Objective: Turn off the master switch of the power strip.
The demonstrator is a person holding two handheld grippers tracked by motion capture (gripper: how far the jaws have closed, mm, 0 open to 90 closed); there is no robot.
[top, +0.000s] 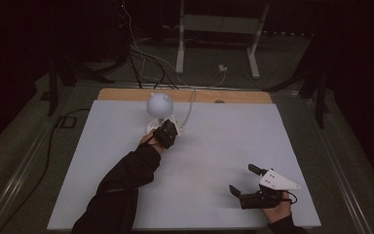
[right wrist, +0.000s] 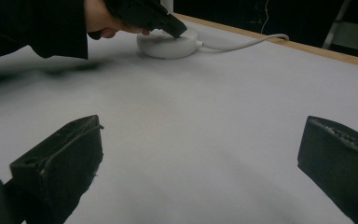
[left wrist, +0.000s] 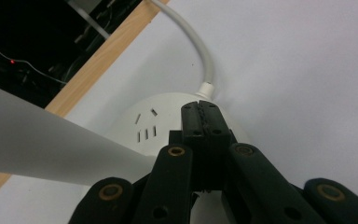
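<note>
A white lamp with a round head (top: 159, 104) stands on a round white base (top: 152, 128) at the far middle of the white table top (top: 214, 146). My left gripper (top: 169, 131) is shut, with its jaws pressed together and nothing between them. Its tips (left wrist: 200, 111) rest on top of the base (left wrist: 142, 122), near slots in the base and the spot where the white cable (left wrist: 200, 51) enters. The lamp's white stem (left wrist: 37, 144) crosses at the left. My right gripper (top: 242, 179) lies open near the front right, jaws wide apart (right wrist: 205, 140) over bare table.
The cable (top: 191, 109) runs from the base over the wooden back edge (top: 233, 96) of the table. A desk frame (top: 219, 29) and loose wires stand on the floor behind. A dark sleeve (top: 126, 180) lies across the front left.
</note>
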